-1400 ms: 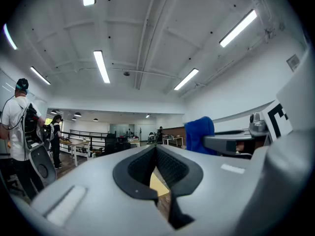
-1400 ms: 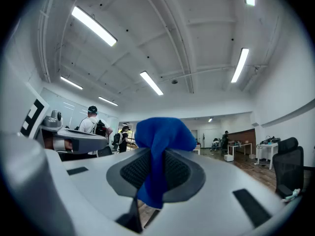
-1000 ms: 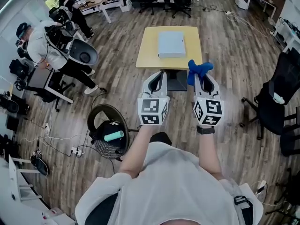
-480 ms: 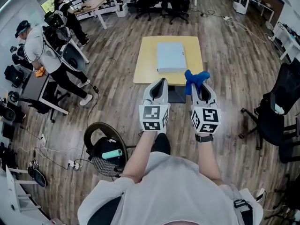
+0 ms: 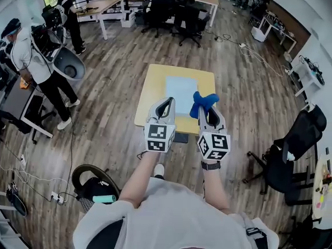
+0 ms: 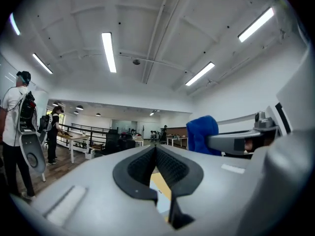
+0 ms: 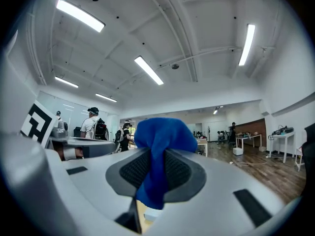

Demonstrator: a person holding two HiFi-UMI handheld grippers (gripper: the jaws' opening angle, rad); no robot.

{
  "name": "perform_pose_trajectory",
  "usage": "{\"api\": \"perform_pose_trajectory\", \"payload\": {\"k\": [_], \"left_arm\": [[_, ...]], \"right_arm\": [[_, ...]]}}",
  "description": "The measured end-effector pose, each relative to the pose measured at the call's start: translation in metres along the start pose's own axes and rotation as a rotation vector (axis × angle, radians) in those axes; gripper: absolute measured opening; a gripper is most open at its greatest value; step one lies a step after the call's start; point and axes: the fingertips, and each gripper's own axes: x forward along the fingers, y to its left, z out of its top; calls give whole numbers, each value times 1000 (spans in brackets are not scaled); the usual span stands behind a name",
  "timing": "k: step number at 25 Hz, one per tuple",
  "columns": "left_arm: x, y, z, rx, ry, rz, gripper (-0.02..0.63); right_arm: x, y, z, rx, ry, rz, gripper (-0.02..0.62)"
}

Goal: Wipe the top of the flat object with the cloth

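A pale flat object lies on a small yellow table ahead of me in the head view. Both grippers hover in the air just short of the table's near edge, side by side. My left gripper is shut with nothing in it; in the left gripper view its jaws meet at the tip. My right gripper is shut on a blue cloth, which bunches above the jaws and hangs between them in the right gripper view. The cloth also shows at the right of the left gripper view.
Two people stand at the far left beside a desk. A black office chair sits at the right, and more chairs at the back. A round stool with a teal item is at my lower left. Wooden floor surrounds the table.
The table and flat object have come closer to me and now sit just beyond the gripper tips. Both grippers keep their pose, the right still shut on the cloth.
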Motion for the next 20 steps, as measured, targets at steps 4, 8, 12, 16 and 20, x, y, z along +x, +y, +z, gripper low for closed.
{"api": "perform_pose_trajectory", "payload": {"k": [4, 8, 12, 16, 20], "left_arm": [[45, 39, -5, -9, 12, -12, 10], [90, 69, -20, 18, 25, -34, 9], [136, 97, -43, -20, 64, -43, 9], [174, 113, -57, -24, 90, -44, 9], [216, 120, -71, -23, 118, -39, 9]], "right_arm": [[71, -3, -14, 16, 34, -2, 77], [130, -5, -34, 44, 84, 10, 75], [173, -19, -57, 75, 137, 0, 72], [209, -31, -82, 78, 219, 25, 69], [249, -59, -98, 83, 255, 37, 70]]}}
